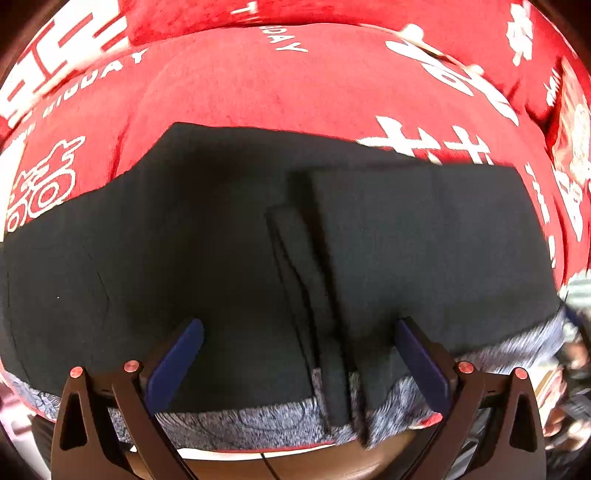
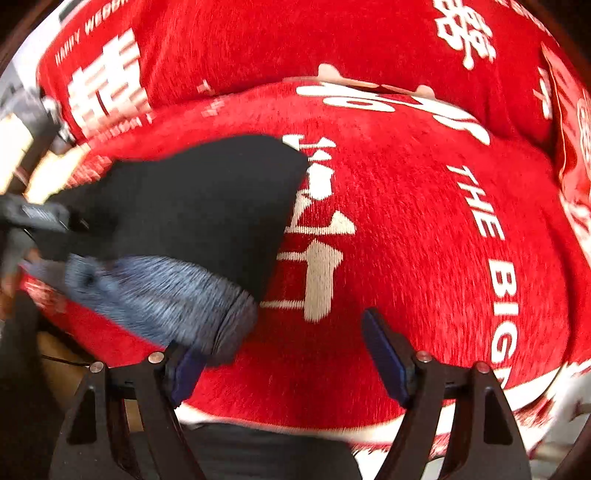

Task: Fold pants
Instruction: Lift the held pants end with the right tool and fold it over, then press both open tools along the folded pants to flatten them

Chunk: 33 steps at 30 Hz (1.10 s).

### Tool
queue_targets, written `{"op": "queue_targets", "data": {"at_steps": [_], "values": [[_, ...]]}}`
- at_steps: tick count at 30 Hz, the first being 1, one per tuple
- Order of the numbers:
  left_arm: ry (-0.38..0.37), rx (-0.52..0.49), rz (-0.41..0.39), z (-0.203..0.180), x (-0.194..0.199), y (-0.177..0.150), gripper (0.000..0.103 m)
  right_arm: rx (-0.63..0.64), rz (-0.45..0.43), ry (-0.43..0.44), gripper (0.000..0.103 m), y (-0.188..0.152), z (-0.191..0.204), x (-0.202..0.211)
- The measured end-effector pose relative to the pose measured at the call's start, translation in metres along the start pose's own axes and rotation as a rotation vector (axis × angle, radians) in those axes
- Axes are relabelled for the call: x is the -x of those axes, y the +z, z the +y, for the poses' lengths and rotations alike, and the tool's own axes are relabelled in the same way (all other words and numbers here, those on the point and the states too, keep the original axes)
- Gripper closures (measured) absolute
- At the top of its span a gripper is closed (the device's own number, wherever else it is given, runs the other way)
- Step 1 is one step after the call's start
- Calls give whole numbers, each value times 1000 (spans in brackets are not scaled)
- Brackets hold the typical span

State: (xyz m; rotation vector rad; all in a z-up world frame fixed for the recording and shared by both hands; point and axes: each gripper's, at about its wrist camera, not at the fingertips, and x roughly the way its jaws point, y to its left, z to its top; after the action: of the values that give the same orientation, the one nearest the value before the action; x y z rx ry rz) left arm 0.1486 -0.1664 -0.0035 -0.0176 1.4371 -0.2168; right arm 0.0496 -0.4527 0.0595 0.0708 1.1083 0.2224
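Note:
Dark pants (image 1: 229, 236) lie spread across a red cover, folded over, with a grey heathered waistband (image 1: 266, 424) along the near edge. A folded layer (image 1: 406, 236) lies on the right half. My left gripper (image 1: 301, 365) is open and empty, just above the waistband edge. In the right wrist view the pants (image 2: 207, 206) lie at the left with the grey waistband (image 2: 162, 299) at their near end. My right gripper (image 2: 284, 362) is open and empty, over the red cover to the right of the pants; its left finger (image 2: 188, 369) is next to the waistband corner.
The red cover (image 2: 406, 229) with white lettering spans a cushioned seat with a back cushion (image 1: 258, 14) behind. A brown wooden edge (image 1: 295, 461) runs below the seat front. The left gripper's body (image 2: 33, 214) shows at the left in the right wrist view.

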Motion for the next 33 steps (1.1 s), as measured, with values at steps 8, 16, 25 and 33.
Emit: {"op": "queue_targets", "data": {"at_steps": [8, 16, 25, 33], "values": [[-8, 28, -16, 12, 1, -12, 0, 84, -102, 7, 21, 11, 30, 48], [-107, 43, -102, 1, 29, -15, 0, 84, -138, 20, 18, 25, 53, 32], [-86, -52, -102, -9, 4, -42, 0, 4, -34, -11, 45, -3, 71, -40], [-38, -47, -133, -11, 4, -56, 0, 19, 18, -70, 27, 46, 74, -63]]}}
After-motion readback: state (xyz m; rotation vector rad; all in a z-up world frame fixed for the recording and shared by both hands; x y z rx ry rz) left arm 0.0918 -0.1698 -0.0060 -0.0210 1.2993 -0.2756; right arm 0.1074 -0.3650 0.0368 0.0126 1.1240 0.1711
